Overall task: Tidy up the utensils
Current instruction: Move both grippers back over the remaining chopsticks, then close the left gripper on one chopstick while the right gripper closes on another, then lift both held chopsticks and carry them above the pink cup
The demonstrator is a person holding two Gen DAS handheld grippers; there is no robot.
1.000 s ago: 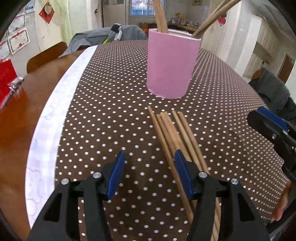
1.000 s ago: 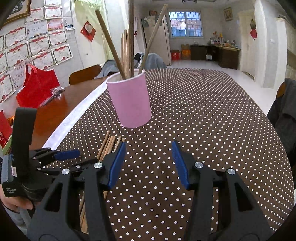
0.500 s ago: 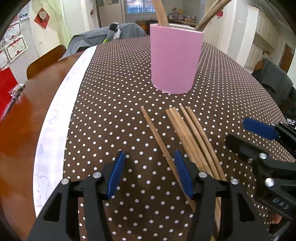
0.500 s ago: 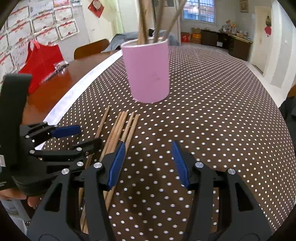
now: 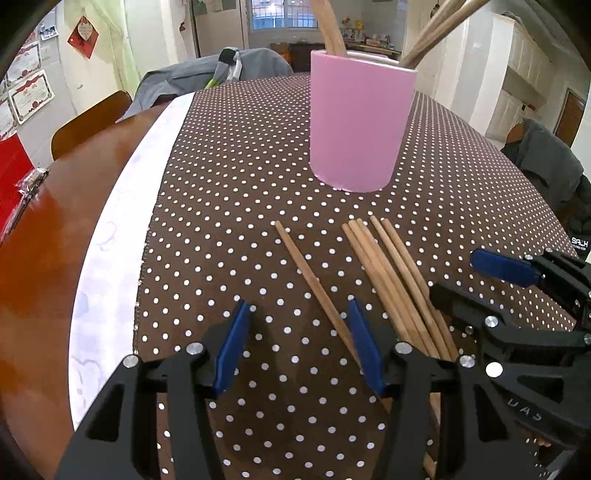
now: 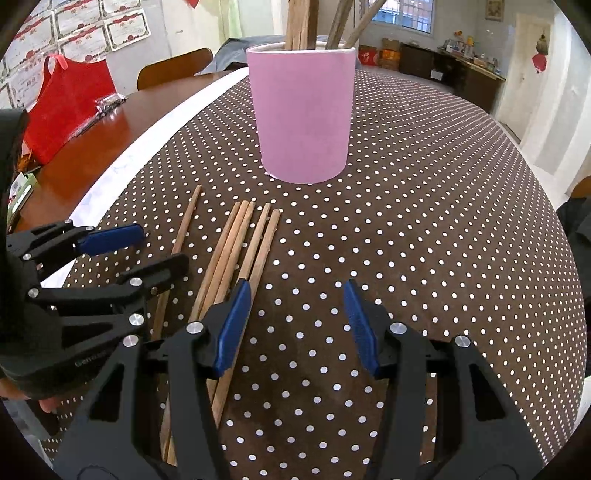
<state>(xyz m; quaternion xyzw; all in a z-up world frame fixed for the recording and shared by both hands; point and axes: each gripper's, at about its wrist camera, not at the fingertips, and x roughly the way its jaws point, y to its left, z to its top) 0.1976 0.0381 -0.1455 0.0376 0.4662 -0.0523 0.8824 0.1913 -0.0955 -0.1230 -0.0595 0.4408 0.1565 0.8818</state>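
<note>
A pink cup stands on the dotted cloth with several wooden chopsticks upright in it. In front of it lie loose chopsticks: a single one and a bundle to its right. My left gripper hovers open over the cloth, and the single chopstick runs under its right finger. My right gripper is open too, its left finger above the near end of the bundle. Neither holds anything.
The brown polka-dot cloth has a white edge strip on the left, with bare wooden table beyond. A red bag sits on that bare part. Chairs with grey jackets stand at the far side.
My right gripper has come lower and closer to the cup and the loose chopsticks, nearing the left gripper. The left gripper has hardly moved.
</note>
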